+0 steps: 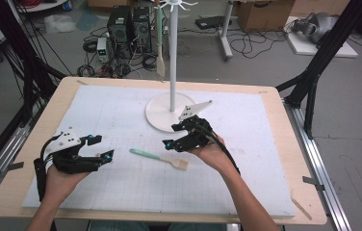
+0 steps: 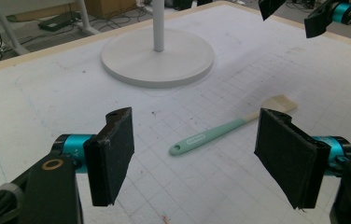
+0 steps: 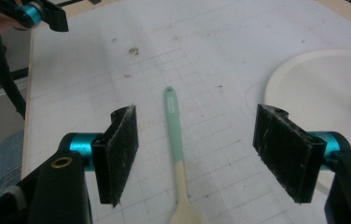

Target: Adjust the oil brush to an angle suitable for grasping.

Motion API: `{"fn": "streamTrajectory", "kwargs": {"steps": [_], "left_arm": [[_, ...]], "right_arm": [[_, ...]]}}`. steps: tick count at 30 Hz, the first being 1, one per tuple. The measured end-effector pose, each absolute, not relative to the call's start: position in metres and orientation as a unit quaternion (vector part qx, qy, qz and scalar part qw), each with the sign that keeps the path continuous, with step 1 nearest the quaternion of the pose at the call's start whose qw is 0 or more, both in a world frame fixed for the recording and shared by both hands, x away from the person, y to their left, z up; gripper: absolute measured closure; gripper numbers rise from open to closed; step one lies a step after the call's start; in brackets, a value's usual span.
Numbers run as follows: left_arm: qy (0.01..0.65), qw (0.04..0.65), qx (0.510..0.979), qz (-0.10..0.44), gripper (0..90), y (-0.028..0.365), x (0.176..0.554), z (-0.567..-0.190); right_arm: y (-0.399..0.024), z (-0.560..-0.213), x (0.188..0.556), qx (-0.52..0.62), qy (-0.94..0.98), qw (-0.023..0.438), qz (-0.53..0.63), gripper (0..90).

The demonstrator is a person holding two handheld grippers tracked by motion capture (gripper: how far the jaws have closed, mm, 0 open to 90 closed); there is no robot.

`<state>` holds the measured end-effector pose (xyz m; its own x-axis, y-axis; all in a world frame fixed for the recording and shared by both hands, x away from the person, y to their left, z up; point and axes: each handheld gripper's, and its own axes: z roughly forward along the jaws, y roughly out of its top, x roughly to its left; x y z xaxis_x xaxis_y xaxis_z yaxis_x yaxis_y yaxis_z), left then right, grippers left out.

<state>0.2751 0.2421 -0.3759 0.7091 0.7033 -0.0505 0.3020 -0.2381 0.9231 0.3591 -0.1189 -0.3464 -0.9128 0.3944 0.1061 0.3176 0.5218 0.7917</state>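
Observation:
A utensil with a teal handle and a pale wooden head (image 1: 159,159) lies flat on the white gridded mat, between my two grippers. My left gripper (image 1: 101,147) is held to its left, open and empty. In the left gripper view its jaws (image 2: 201,158) frame the utensil (image 2: 220,133), which lies farther off on the mat. My right gripper (image 1: 171,135) hovers just above and to the right of the wooden head, open. In the right gripper view its jaws (image 3: 201,154) straddle the utensil (image 3: 176,140) from above without touching it.
A white stand with a round base (image 1: 157,115) and a tall pole (image 1: 173,53) rises behind the right gripper. A second utensil (image 1: 160,48) hangs from its top hooks. The wooden table edge (image 1: 15,178) frames the mat. Cables and computers lie on the floor behind.

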Motion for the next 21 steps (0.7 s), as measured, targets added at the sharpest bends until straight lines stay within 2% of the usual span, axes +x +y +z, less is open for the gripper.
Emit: {"fn": "streamTrajectory", "kwargs": {"steps": [15,21], "left_arm": [[0.327,0.522,0.764,0.190,28.5,0.242,0.275,-0.376],[0.328,0.523,0.763,0.191,28.5,0.243,0.275,-0.376]], "right_arm": [[-0.110,-0.376,0.363,0.205,0.885,0.040,0.416,34.2],[-0.104,-0.390,0.366,0.201,0.893,0.037,0.401,40.0]]}}
